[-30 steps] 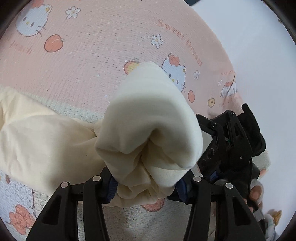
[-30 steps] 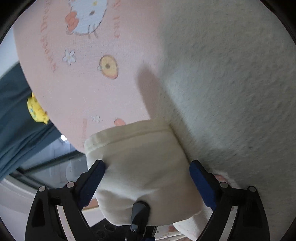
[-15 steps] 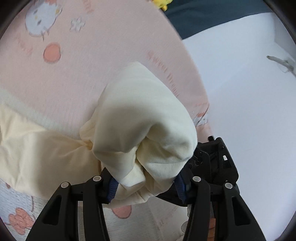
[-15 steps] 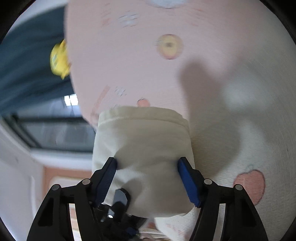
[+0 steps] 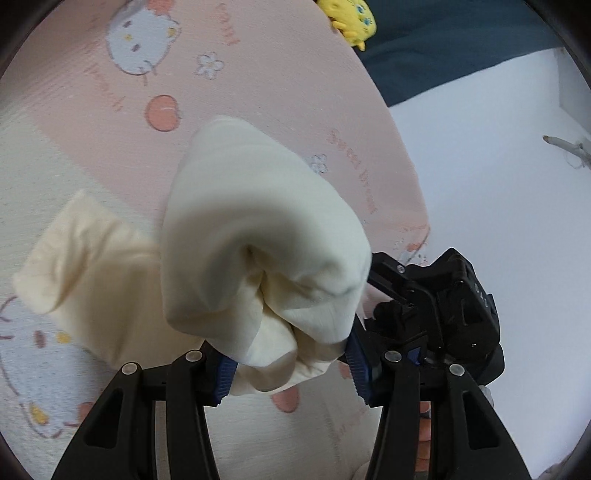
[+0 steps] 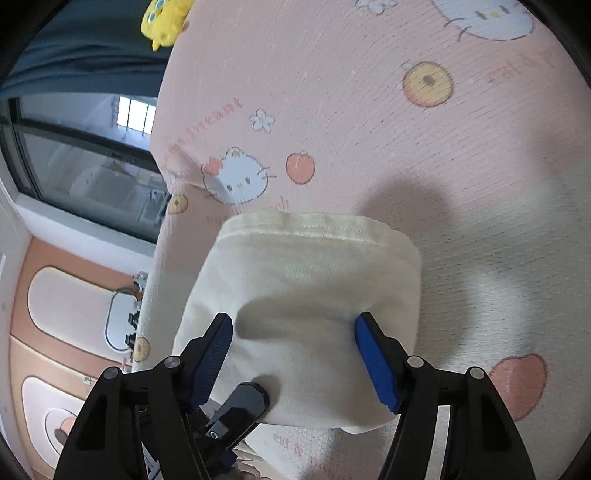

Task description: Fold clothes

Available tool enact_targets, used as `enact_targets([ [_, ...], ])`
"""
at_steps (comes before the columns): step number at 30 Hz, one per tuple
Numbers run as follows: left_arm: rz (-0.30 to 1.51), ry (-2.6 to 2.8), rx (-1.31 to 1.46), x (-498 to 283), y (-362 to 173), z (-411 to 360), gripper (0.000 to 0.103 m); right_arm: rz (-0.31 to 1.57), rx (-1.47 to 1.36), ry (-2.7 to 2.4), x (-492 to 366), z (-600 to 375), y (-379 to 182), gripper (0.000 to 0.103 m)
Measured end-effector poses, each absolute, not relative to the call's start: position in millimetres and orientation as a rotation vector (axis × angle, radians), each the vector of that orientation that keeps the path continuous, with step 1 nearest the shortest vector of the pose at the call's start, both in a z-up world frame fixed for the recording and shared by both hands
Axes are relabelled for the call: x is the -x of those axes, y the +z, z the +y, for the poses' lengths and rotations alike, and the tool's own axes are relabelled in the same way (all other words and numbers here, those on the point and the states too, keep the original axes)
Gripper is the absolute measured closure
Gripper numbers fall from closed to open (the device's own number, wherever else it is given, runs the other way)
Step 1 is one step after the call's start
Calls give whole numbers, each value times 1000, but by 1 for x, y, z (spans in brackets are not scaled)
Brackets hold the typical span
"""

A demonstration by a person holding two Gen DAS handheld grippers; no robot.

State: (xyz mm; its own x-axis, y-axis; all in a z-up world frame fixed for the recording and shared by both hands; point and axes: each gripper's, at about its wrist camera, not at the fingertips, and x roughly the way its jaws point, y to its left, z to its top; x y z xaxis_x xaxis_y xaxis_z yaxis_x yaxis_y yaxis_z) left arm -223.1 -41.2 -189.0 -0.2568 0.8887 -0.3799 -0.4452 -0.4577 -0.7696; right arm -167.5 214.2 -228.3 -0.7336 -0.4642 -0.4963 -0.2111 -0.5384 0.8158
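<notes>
Left tongs [image 5: 291,363] point forward and somewhat down over a pink cartoon-print blanket [image 5: 280,74]. Jaws sit partly closed, blue pads [image 5: 225,373] pressing both sides of a bunched cream garment [image 5: 258,243]. The cloth bulges up and ahead of the tips in a rounded wad; a looser part trails off to the left and lies on the blanket.

Right tongs [image 6: 295,354] also tilt down, rolled so the blanket edge runs steeply through the right wrist view. Their jaws have just been closing, with a folded, hemmed end of the garment [image 6: 306,288] between them; both pads [image 6: 373,354] now bear on its sides, the stitched hem lying ahead of the tips. Grip looks wide, cloth slightly dented at the left pad.

In the left wrist view the right tongs [image 5: 436,306] show as a black body just right of the left tips, a fingertip [image 5: 424,424] visible below. A yellow plush toy [image 6: 166,18] sits far ahead, beyond the blanket.
</notes>
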Motion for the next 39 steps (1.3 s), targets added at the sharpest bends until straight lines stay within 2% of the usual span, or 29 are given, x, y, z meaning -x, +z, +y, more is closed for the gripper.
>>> enact_targets([
  [5,-721,1851,1022,226,-202,-60,55,-1370,-1065,-2361,183,206,-227,35],
  [11,-1078,1711,1029,225,-261,-75,55,-1299,-1161,-2398,195,194,-235,35],
  [14,-1179,1657,1040,222,-275,-72,55,-1286,-1169,-2386,193,193,-238,34],
  [23,-1016,1745,1090,223,-248,-72,53,-1367,-1145,-2385,180,207,-236,35],
  [24,-999,1769,1096,232,-246,-66,51,-1383,-1143,-2397,177,211,-234,34],
  [28,-956,1880,1116,239,-230,-58,27,-1425,-1205,-2450,163,222,-238,27],
  [34,-938,1962,1165,244,-215,-52,26,-1588,-1267,-2362,155,232,-258,27],
  [38,-918,1971,1226,241,-211,-54,25,-1571,-1281,-2365,160,229,-260,26],
  [39,-920,1960,1237,240,-210,-57,21,-1579,-1275,-2358,159,230,-260,25],
])
